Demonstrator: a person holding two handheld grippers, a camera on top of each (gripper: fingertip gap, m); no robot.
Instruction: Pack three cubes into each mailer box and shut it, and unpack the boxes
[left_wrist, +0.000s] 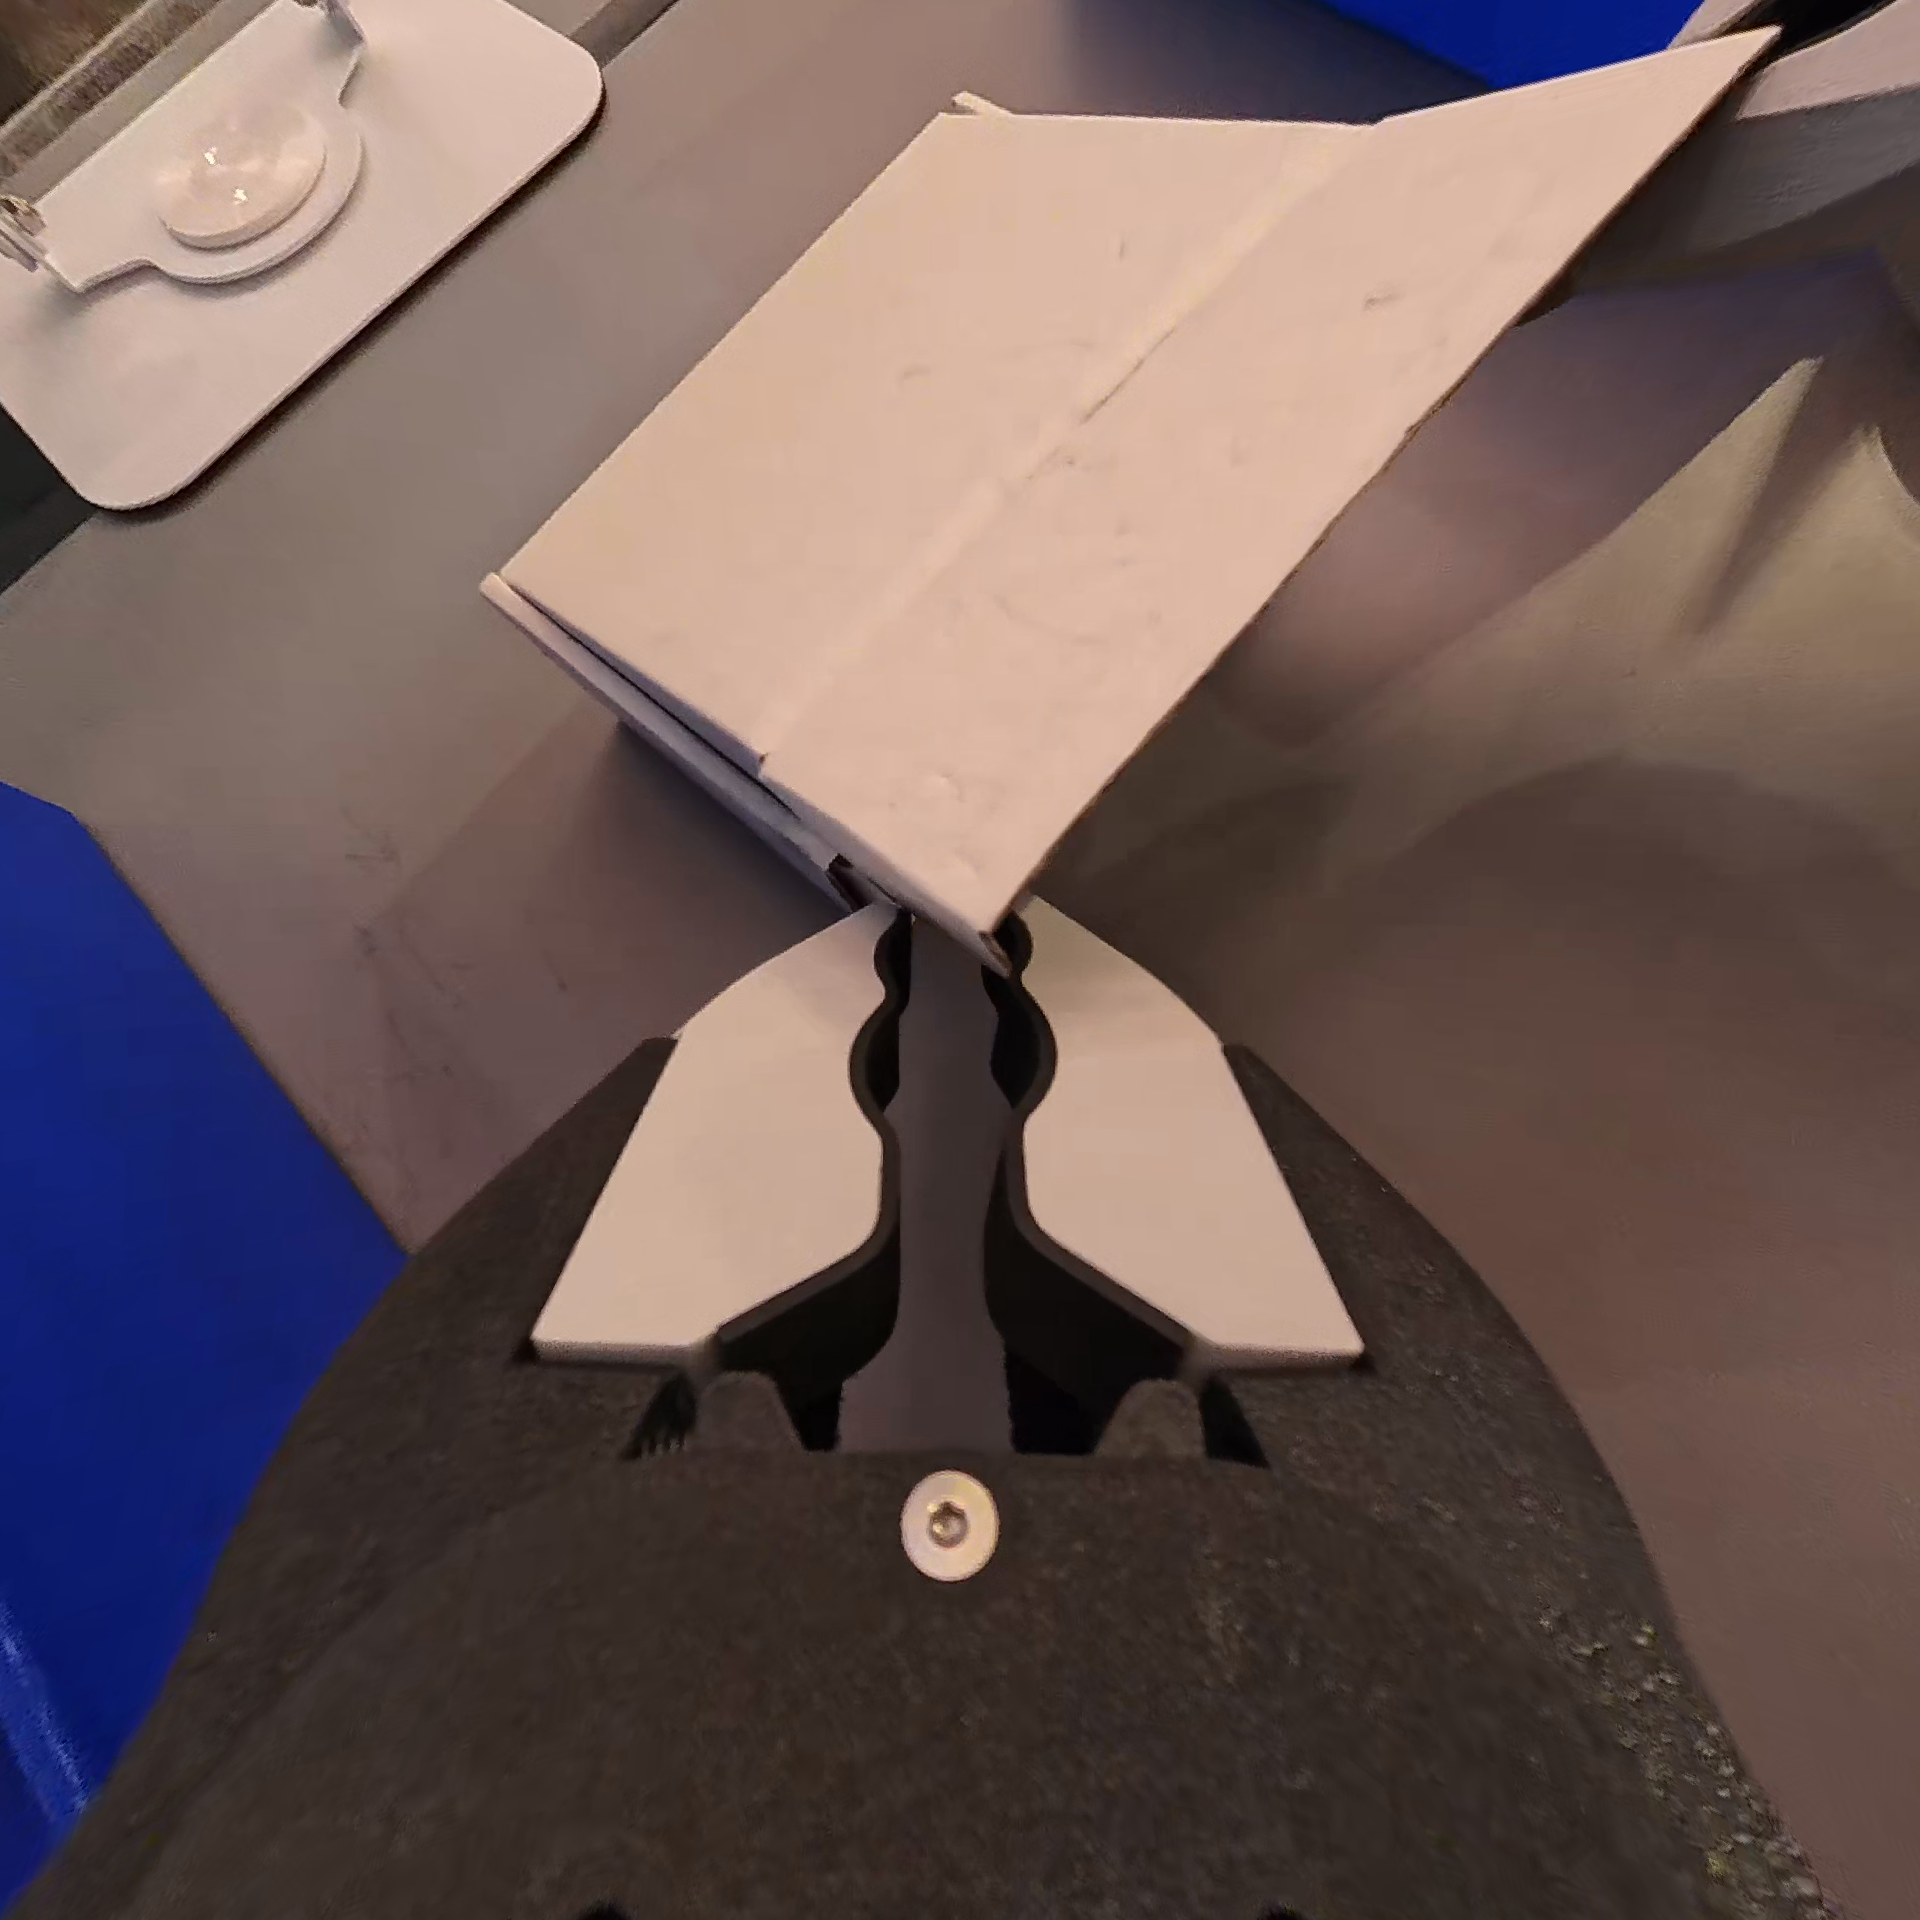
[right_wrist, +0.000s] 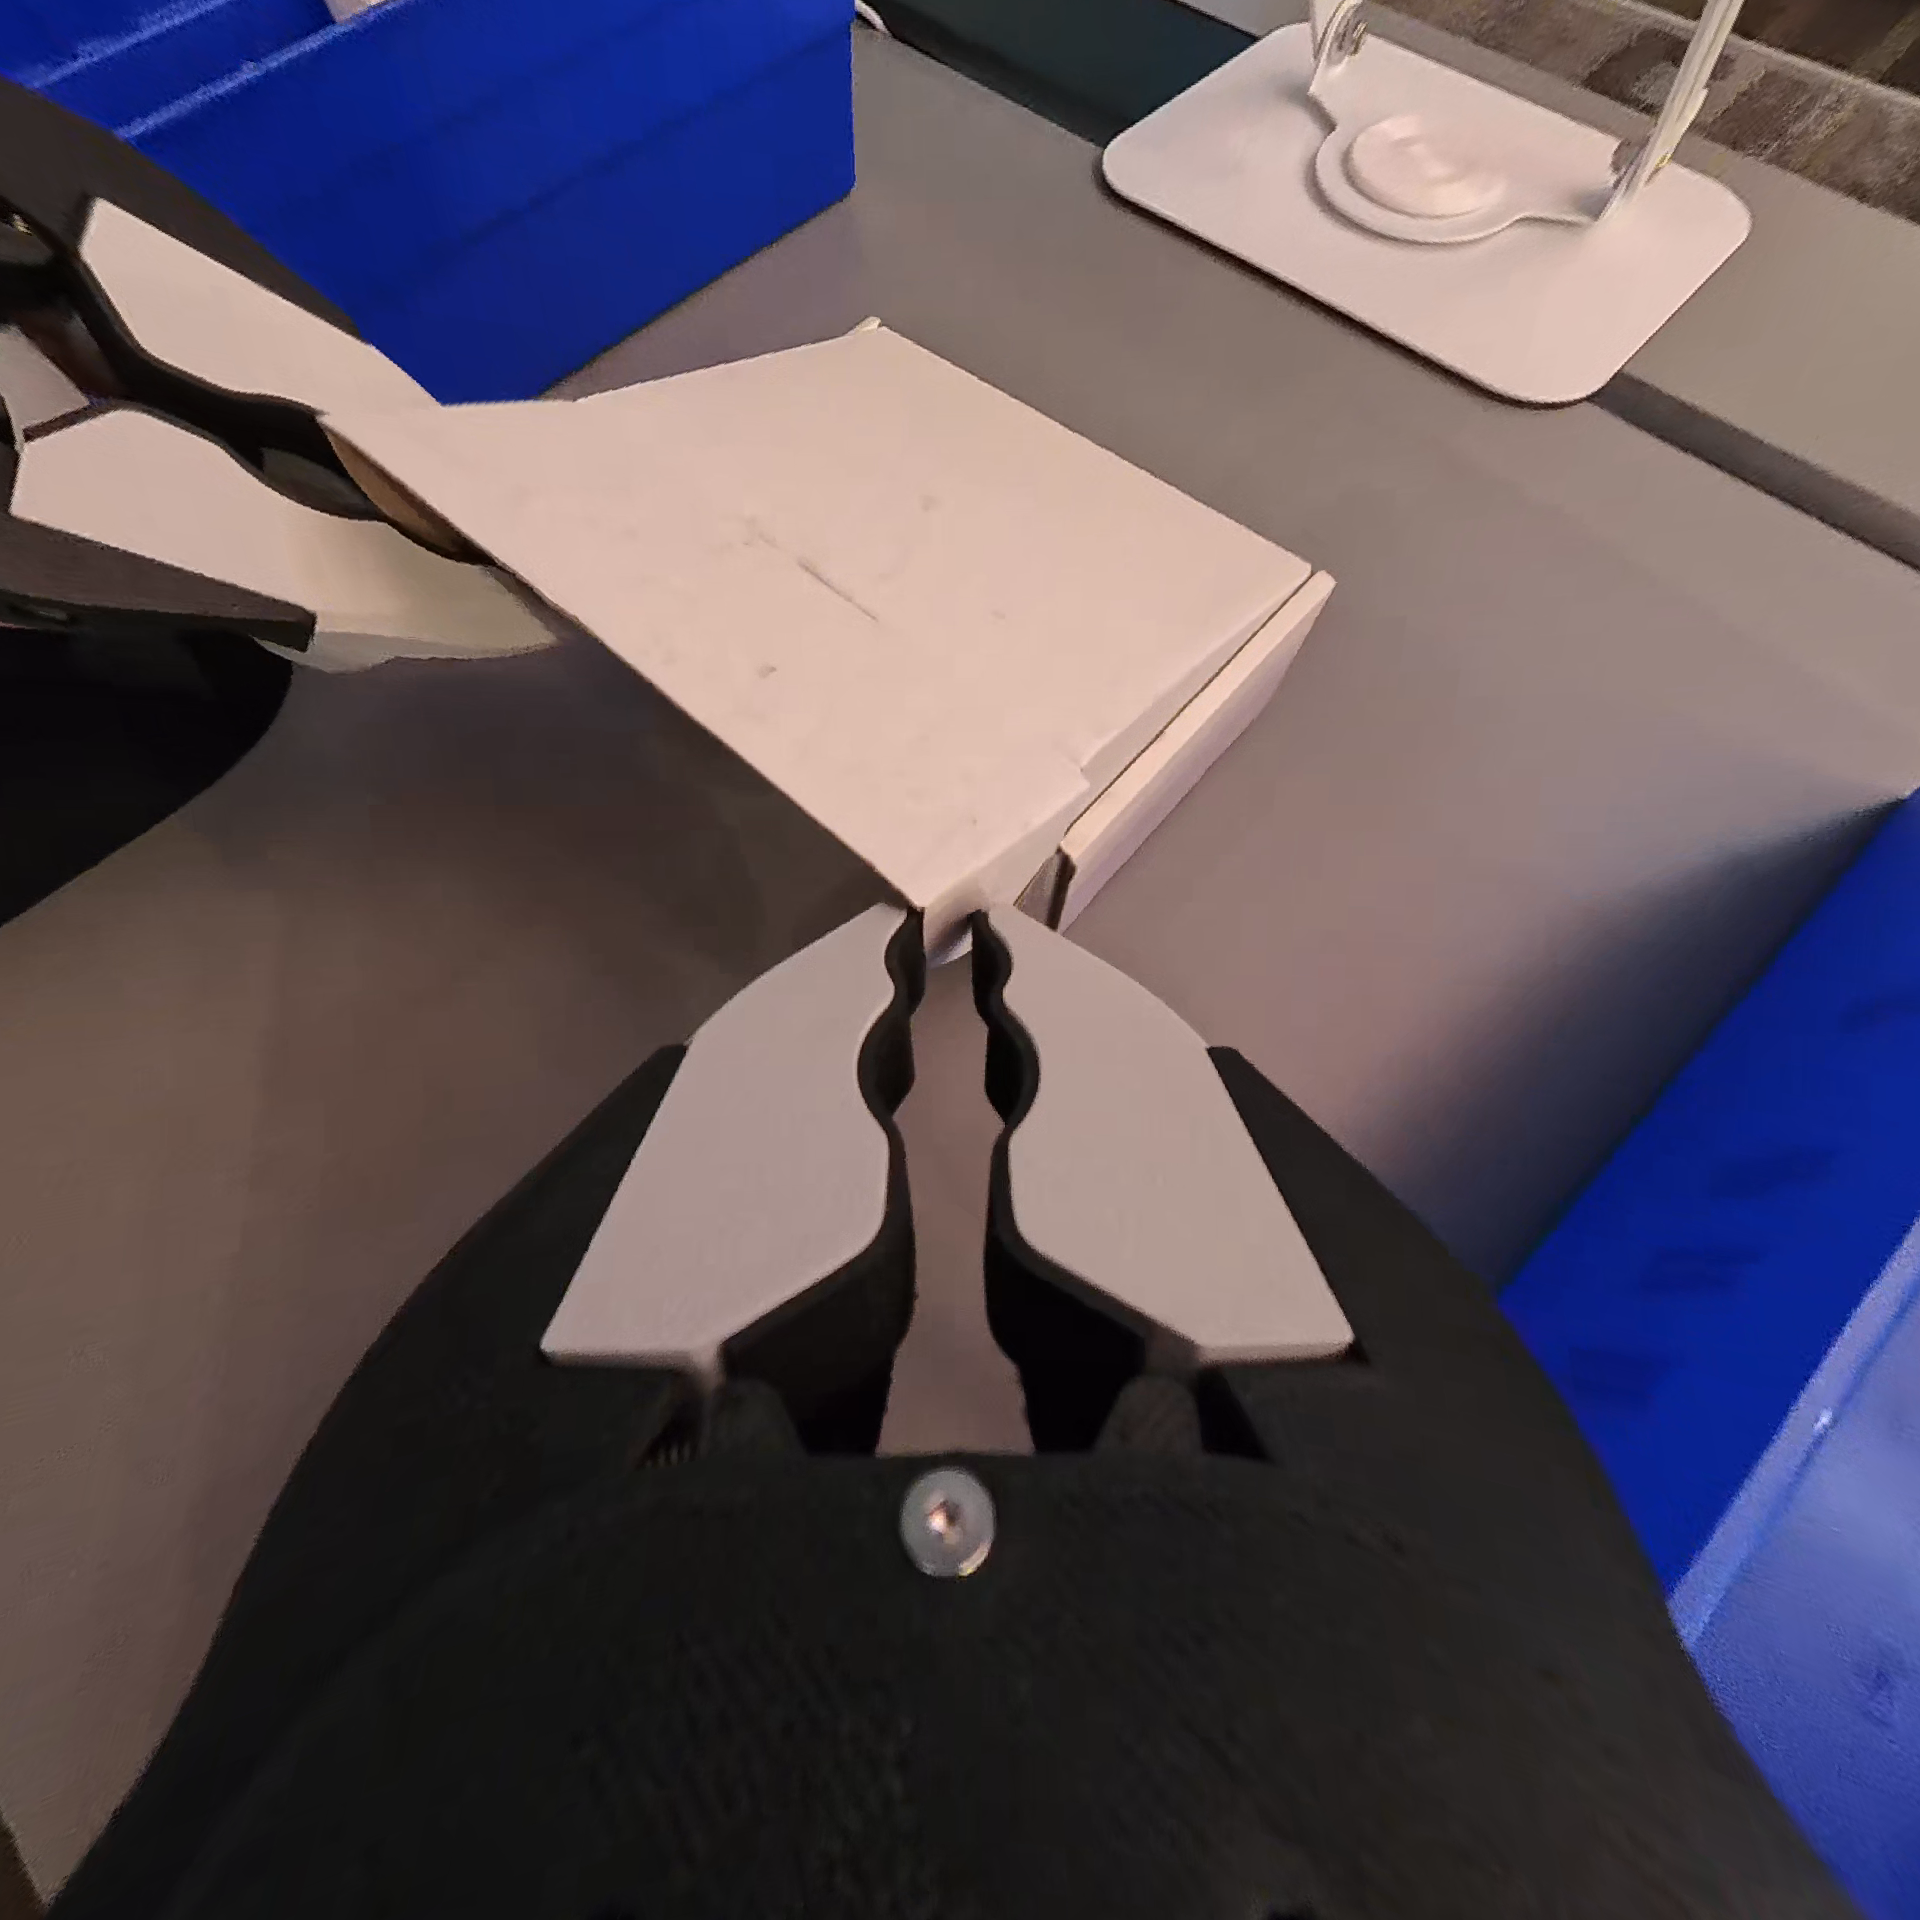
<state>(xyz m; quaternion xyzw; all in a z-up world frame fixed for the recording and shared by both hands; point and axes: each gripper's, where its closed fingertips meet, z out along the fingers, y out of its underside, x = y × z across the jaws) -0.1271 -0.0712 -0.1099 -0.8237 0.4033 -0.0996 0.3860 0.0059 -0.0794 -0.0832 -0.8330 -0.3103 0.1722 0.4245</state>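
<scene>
On grey table (right_wrist: 1455, 623), between blue bins (right_wrist: 520, 177): white mailer box (right_wrist: 831, 582), lid front flap lifted. Left gripper (left_wrist: 951, 940) and right gripper (right_wrist: 948, 930) each pinch near flap corner, jaws narrow. Cubes unseen; probably inside. Move both corners evenly, avoid creasing flap.

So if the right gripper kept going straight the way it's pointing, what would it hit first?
The white mailer box: the right gripper already has its tips at the box's near corner, so it would likely press into that at once.
</scene>
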